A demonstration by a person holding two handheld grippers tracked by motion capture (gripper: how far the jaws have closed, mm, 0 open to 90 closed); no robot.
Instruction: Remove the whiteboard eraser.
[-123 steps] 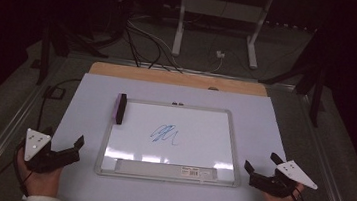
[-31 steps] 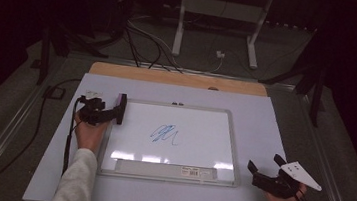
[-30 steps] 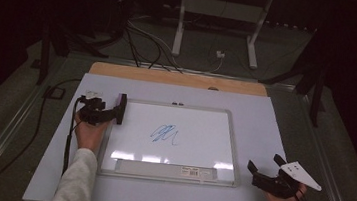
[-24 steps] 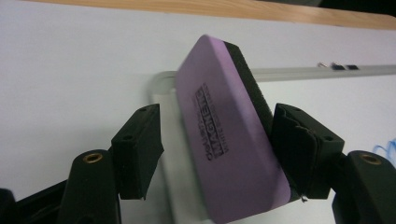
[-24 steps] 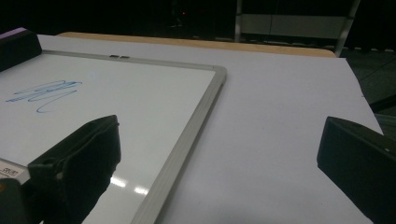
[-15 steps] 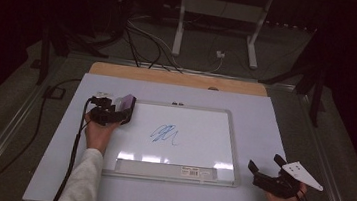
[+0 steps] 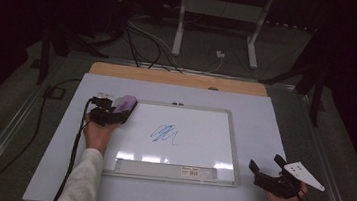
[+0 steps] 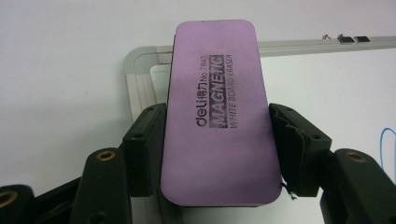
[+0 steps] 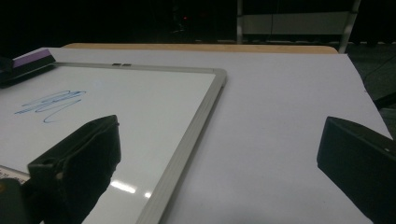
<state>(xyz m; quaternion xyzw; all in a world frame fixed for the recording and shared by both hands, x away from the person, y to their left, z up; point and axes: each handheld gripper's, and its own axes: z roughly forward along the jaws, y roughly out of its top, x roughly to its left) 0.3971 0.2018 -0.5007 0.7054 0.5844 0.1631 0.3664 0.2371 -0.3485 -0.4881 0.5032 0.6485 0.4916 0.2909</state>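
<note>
We hold the purple eraser (image 8: 217, 112) in the left gripper (image 7: 110, 112), whose jaws have just been closing and now press both its long sides. It is above the top-left corner of the whiteboard (image 7: 203, 133), and the blue scribble (image 7: 164, 133) lies near the middle of the board. The right gripper (image 7: 265, 174) rests open beside the board's lower-right corner. The grip takes only the near half of the eraser, so we think it may tilt or slip when pressed down. There is no container here.
</note>
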